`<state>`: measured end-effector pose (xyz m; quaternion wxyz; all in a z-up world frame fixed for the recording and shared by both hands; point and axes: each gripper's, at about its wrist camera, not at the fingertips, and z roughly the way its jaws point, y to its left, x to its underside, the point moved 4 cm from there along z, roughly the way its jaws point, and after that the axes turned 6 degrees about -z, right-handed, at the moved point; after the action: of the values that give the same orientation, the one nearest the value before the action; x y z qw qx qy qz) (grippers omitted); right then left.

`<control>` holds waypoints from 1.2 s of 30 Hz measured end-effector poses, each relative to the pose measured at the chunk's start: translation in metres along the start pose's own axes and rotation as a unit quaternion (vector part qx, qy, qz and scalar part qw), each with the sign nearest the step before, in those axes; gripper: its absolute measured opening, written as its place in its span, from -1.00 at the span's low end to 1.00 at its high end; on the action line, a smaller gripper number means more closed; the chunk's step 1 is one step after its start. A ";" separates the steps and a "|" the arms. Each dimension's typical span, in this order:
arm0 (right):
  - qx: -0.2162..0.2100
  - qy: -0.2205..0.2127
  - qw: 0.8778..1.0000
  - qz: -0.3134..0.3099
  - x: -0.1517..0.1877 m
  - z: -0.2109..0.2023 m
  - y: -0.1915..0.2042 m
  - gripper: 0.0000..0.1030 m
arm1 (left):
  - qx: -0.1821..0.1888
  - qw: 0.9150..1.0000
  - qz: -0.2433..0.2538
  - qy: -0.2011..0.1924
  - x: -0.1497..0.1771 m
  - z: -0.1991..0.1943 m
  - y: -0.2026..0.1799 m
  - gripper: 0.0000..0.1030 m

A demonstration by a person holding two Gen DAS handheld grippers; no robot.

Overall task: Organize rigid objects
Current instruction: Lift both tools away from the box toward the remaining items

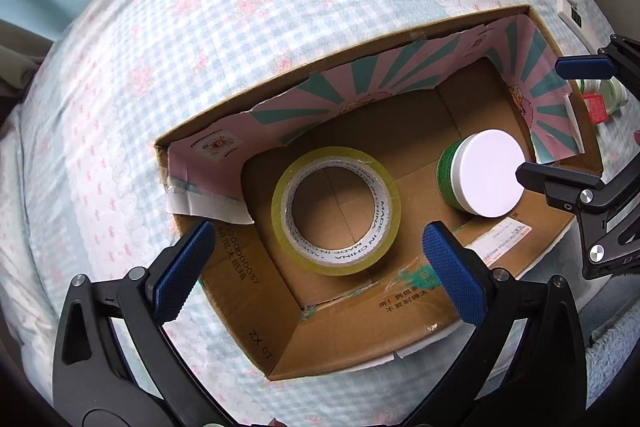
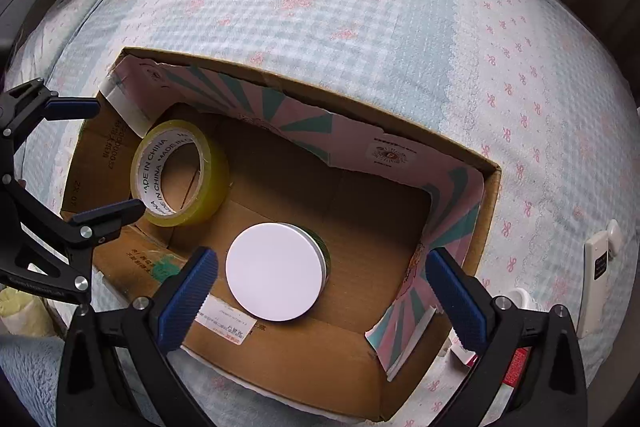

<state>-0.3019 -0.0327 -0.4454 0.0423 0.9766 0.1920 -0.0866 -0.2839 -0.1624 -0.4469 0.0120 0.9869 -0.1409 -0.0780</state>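
Note:
An open cardboard box [image 1: 248,303] [image 2: 280,359] lies on a bed. Inside it lie a yellow tape roll [image 1: 336,211] [image 2: 180,173] and a green jar with a white lid [image 1: 488,173] [image 2: 276,277]. My left gripper [image 1: 316,275] is open and empty, hovering above the tape roll. My right gripper [image 2: 322,291] is open and empty, hovering above the white-lidded jar. The right gripper also shows in the left wrist view [image 1: 548,119], and the left gripper shows in the right wrist view [image 2: 108,155].
The bed has a light blue checked cover with pink flowers [image 1: 200,27] [image 2: 340,7]. A white remote-like device [image 1: 570,11] [image 2: 598,275] lies beyond the box. A small bottle and a red packet [image 1: 598,103] [image 2: 516,367] lie beside the box.

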 end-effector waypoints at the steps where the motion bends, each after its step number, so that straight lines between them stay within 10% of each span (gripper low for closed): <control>1: 0.001 -0.002 1.000 -0.001 0.002 -0.004 -0.001 1.00 | -0.001 1.000 0.002 -0.005 0.001 -0.005 0.000 1.00; 20: 0.063 -0.082 0.994 0.036 0.052 -0.128 0.001 1.00 | 0.015 0.994 0.028 -0.102 0.049 -0.112 -0.012 1.00; 36: 0.154 -0.087 0.949 0.260 0.222 -0.219 -0.095 1.00 | 0.113 0.972 0.142 -0.150 0.018 -0.170 -0.130 1.00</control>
<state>-0.1018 0.1619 -0.2761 -0.0708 0.9759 -0.0889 -0.1861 -0.2046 -0.0424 -0.2881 -0.1103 0.9289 -0.2873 -0.2060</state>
